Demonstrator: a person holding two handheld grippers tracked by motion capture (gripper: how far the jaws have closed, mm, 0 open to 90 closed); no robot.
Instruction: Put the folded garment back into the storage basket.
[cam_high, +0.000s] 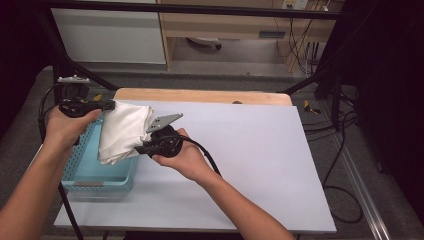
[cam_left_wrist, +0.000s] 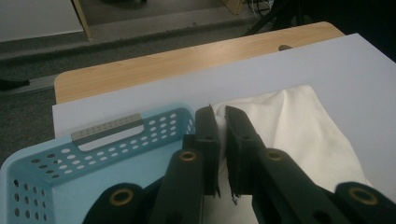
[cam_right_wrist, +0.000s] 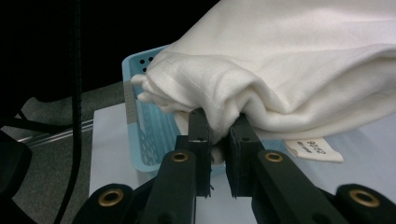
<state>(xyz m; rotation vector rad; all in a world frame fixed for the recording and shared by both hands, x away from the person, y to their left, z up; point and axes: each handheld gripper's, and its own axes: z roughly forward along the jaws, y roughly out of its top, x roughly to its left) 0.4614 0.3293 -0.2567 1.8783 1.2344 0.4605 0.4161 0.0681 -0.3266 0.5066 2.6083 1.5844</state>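
Big white table sheet (cam_high: 260, 165) across the bench, wooden edge (cam_high: 200, 95) poking out at the far side. Light blue perforated basket (cam_high: 82, 170) parked at the left edge. Folded white cloth (cam_high: 122, 131) slung up between both grippers, hanging right over the basket's near-right corner, not down in it yet. Long axis running roughly far-left to near-right, so sort of diagonal to the basket. Left gripper (cam_left_wrist: 219, 116) pinched tight on the far upper corner of the cloth. Right gripper (cam_right_wrist: 218, 122) clamped on the bunched lower edge, with a small care label (cam_right_wrist: 314, 150) dangling just beside the jaws. Basket sitting below and left of the cloth, closer to the left hand (cam_high: 67, 127). Probably just needs lowering leftward and down. Might snag on the rim.
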